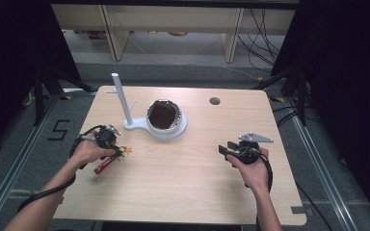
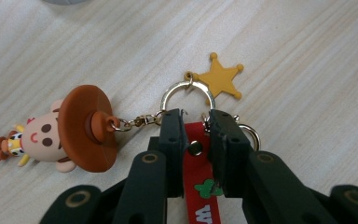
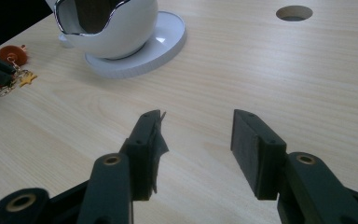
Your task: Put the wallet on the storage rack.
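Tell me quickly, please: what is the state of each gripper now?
Left gripper: closed on the red strap of the keychain, at the table.
Right gripper: open, holding nothing, above the table.

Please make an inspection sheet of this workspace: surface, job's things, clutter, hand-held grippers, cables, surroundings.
Surface: light wood table with a round hole near the far edge.
Job's things: keychain with cowboy figure, yellow star and red strap; white stand with post and tilted round mirror.
Clutter: nothing seen.
Hand-held grippers: left hand-held gripper closed on the red strap beside the key ring; right hand-held gripper open, holding nothing, above bare table.
Cables: black cable trails from the left hand-held gripper; more on the floor at far right.
Surroundings: floor mark "5", shelving behind.
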`<action>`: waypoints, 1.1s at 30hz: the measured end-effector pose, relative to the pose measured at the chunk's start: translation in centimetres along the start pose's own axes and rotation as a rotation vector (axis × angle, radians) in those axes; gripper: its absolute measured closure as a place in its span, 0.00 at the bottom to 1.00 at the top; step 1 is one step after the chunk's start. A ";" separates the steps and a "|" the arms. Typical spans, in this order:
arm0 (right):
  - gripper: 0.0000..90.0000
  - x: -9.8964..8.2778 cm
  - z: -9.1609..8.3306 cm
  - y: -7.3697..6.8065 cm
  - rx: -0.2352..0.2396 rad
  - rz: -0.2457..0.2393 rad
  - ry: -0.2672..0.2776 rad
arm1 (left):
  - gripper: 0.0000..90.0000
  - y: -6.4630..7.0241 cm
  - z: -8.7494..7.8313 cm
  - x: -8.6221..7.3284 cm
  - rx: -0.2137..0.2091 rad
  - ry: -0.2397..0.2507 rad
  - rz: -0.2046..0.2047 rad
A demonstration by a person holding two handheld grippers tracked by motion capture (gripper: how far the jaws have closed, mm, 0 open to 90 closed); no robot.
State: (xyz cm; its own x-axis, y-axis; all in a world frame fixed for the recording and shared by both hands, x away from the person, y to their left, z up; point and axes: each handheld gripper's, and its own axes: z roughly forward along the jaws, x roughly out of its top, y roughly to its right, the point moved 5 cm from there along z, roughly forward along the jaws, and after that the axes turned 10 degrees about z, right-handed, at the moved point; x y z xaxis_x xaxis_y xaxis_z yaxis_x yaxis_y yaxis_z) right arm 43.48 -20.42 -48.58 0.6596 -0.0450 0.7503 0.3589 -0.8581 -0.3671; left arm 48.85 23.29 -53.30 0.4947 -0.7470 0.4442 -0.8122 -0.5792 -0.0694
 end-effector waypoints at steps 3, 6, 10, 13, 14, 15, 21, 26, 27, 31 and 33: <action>0.60 0.0 0.0 0.1 -0.001 -0.004 0.003 | 0.84 0.0 -0.4 0.1 0.000 0.023 -0.003; 0.60 0.2 0.1 0.4 0.002 -0.034 0.020 | 0.84 -0.2 -1.0 0.1 0.001 0.057 -0.009; 0.60 0.2 0.0 0.4 -0.001 -0.034 0.022 | 0.84 -0.2 -1.5 -0.2 -0.005 0.104 -0.028; 0.60 0.2 0.1 0.4 0.001 -0.034 0.021 | 0.84 -0.2 -1.8 -0.4 0.008 0.130 -0.040; 0.60 0.2 0.1 0.4 0.004 -0.035 0.020 | 0.84 -0.3 -1.9 -0.4 0.017 0.139 -0.042; 0.60 0.2 0.1 0.4 0.005 -0.034 0.019 | 0.84 -0.3 -2.2 -0.4 0.011 0.145 -0.040; 0.60 0.2 0.0 0.4 -0.017 -0.044 0.010 | 0.84 -0.5 -3.1 -0.1 0.025 0.188 -0.058; 0.60 0.1 0.1 0.4 -0.006 -0.036 0.012 | 0.84 -0.6 -3.7 0.1 0.036 0.225 -0.066; 0.60 0.1 0.1 0.4 -0.006 -0.036 0.013 | 0.84 -0.6 -3.9 0.2 0.039 0.249 -0.072; 0.60 0.1 0.1 0.4 -0.005 -0.033 0.013 | 0.84 -0.9 -4.9 0.5 0.076 0.311 -0.077; 0.60 0.2 0.0 0.3 0.000 -0.033 0.014 | 0.84 -1.1 -5.5 0.7 0.091 0.362 -0.095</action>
State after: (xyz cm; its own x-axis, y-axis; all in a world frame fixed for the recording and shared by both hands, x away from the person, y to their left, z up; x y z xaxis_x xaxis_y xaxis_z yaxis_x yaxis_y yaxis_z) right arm 43.74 -20.70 -48.61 0.6382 -0.0237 0.7695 0.3801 -0.8595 -0.3417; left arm 48.40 25.25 -47.99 0.4120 -0.5348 0.7377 -0.7295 -0.6788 -0.0846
